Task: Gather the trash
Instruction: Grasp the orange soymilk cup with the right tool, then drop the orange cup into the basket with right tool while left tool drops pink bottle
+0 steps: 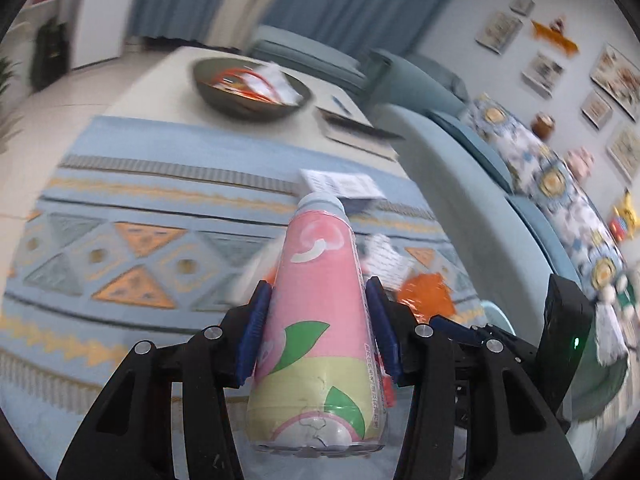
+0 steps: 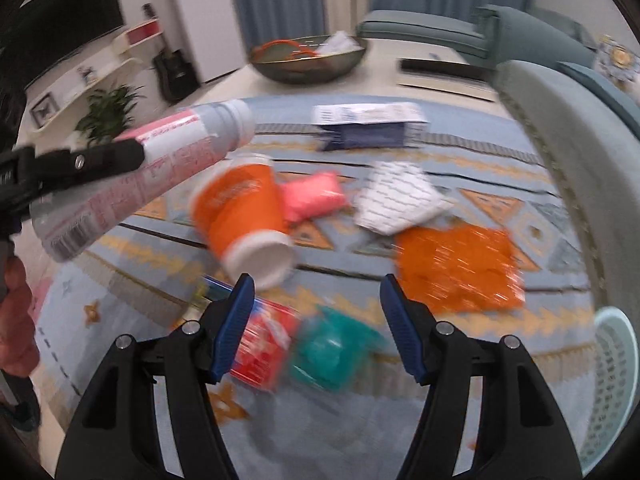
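Trash still lies thick on the patterned rug (image 2: 400, 420), so by my reading the collecting is at an early stage. The left gripper (image 1: 320, 320) has its jaws clamped on a pink peach-print bottle (image 1: 316, 320), held off the floor with its cap pointing away; in the right wrist view the same bottle hangs to the left over the litter. The right gripper (image 2: 316, 320) hovers above the rug with its jaws apart and nothing between them.

Left on the rug: an orange paper cup (image 2: 244, 220) on its side, a pink wad (image 2: 312, 196) just behind it, a white printed wrapper (image 2: 400, 200), an orange foil bag (image 2: 456, 268), a red packet (image 2: 264, 344) touching a teal wrapper (image 2: 332, 352) under the right jaws, and a blue-and-white box (image 2: 368, 128) farther off. A pale mesh bin (image 2: 612, 380) stands at the right edge beside the sofa (image 2: 560, 128), probably where the bottle should go.

Beyond the rug a low surface (image 2: 380, 76) carries a dark bowl (image 2: 308, 60). The sofa arm crowds the bin, and blur hides finer detail.
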The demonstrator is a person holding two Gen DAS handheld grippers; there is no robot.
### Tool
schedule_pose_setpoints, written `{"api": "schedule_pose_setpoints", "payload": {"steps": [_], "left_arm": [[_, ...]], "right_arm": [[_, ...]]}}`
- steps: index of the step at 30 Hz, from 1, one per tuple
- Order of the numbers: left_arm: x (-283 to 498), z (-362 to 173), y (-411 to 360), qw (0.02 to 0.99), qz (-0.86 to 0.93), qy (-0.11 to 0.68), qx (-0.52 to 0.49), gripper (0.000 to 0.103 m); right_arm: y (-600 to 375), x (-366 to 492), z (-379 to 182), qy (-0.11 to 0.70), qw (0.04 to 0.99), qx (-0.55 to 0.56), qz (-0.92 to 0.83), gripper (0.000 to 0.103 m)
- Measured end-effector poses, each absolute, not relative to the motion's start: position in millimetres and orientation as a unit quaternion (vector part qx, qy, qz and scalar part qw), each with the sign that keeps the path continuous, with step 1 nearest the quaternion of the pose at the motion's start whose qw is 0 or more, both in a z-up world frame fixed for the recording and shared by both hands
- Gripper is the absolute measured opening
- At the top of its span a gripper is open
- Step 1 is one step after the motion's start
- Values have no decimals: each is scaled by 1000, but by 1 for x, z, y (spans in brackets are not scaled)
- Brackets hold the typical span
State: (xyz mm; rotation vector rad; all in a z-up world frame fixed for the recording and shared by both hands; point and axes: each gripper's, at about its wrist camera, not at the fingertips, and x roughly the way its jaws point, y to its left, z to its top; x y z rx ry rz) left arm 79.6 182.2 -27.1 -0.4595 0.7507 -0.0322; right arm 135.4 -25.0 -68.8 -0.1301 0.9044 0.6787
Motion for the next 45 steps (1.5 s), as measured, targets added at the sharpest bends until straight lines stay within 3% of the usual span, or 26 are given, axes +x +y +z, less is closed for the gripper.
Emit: {"api": "schedule_pose_setpoints", "payload": {"steps": [3,9,19,28,37,39,40,45], "left_arm": [[61,-28,199,907,6,349,-234,46],[42,-41,221,902,30,343,-259,47],[33,-71,233,893,48,356,-272,47],[28,-100,225,876,49,407,-254,47],[53,-109,205,857,59,473,-197,55],[58,-112,202,851,69,487,-186,53],[59,-113,201,850,74,489,-183,47],[51,-90,192,872,62,442,-202,46]], "right_arm": [[0,141,-69,429,835,-68,337,63],[33,155,-77,428,831,-89,343,79],[56,172,-97,446,823,-100,337,80],[55,170,-100,439,825,-87,346,61],[26,168,-84,424,842,-44,330,60],[13,167,-75,416,849,-30,326,60],[7,166,-71,412,852,-23,323,60],[-37,151,-47,379,874,-3,302,60]]}}
